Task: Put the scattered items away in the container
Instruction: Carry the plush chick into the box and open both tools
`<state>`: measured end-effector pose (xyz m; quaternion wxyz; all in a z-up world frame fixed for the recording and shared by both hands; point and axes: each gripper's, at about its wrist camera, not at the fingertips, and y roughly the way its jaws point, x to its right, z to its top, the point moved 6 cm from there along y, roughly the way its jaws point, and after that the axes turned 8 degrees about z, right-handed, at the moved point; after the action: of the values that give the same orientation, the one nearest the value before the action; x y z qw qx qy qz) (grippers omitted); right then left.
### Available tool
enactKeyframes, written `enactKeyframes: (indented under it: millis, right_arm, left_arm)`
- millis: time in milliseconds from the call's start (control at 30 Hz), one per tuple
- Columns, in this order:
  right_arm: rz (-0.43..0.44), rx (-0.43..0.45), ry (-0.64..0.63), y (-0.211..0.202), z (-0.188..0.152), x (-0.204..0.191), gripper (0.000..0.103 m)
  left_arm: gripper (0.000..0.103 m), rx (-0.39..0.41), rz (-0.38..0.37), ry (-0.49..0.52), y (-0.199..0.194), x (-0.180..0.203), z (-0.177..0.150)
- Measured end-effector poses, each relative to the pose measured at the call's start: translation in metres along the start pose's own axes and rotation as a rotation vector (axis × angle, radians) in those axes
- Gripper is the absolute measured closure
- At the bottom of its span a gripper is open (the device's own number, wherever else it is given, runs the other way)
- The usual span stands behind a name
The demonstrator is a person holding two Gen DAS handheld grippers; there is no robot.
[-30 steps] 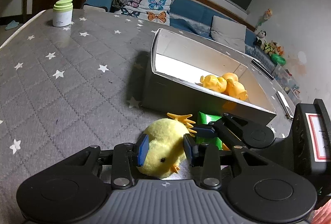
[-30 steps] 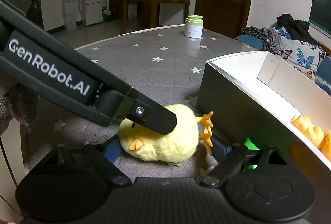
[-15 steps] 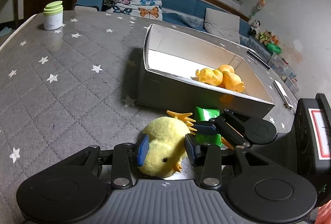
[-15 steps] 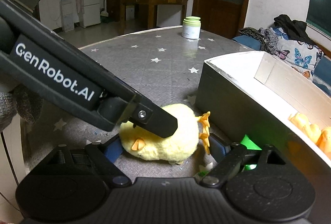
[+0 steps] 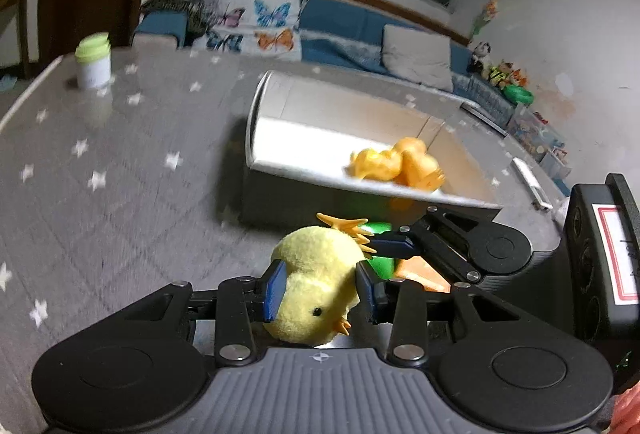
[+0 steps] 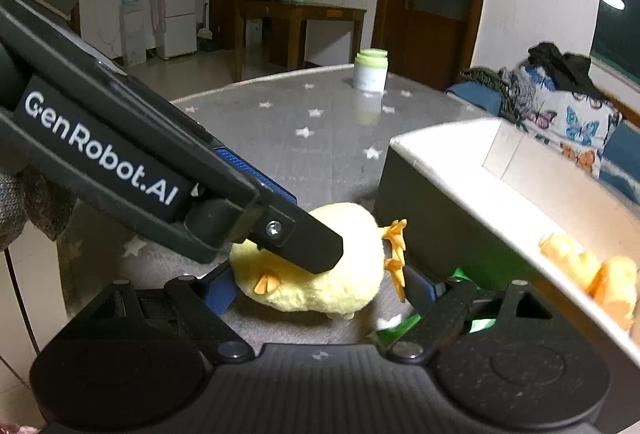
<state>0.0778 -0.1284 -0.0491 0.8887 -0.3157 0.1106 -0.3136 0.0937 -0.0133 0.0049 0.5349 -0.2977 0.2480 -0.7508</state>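
White lettering reading "GenRobot.AI" ran along the black body of the left claw (image 5: 320, 292), whose blue pads (image 5: 274, 290) were easing inward against the flanks of a yellow plush chick (image 5: 316, 286) lying on its side on the star-patterned grey desk (image 5: 100, 193). The right claw (image 6: 320, 288) stood spread wide around the same chick from the other direction, one pad at its head end and one at its orange feet; whether those pads pressed on it could not be told. Just beside the chick sat the open white box (image 5: 256, 121), orange toy ducks (image 5: 396, 165) already inside, a green packet (image 5: 380, 262) at its foot and a green-lidded jar (image 6: 371, 70) at the desk's far edge.
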Motion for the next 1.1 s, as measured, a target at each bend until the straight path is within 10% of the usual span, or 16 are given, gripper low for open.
enactKeyframes:
  millis: [367, 1100]
  right_arm:
    - [-0.095, 0.041, -0.088, -0.042, 0.055, 0.059, 0.016]
    - [0.05, -0.222, 0.01, 0.047, 0.044, 0.181, 0.016]
  left_arm:
    - [0.063, 0.095, -0.058, 0.024, 0.014, 0.034, 0.087]
    - [0.063, -0.123, -0.108, -0.144, 0.151, 0.008, 0.124]
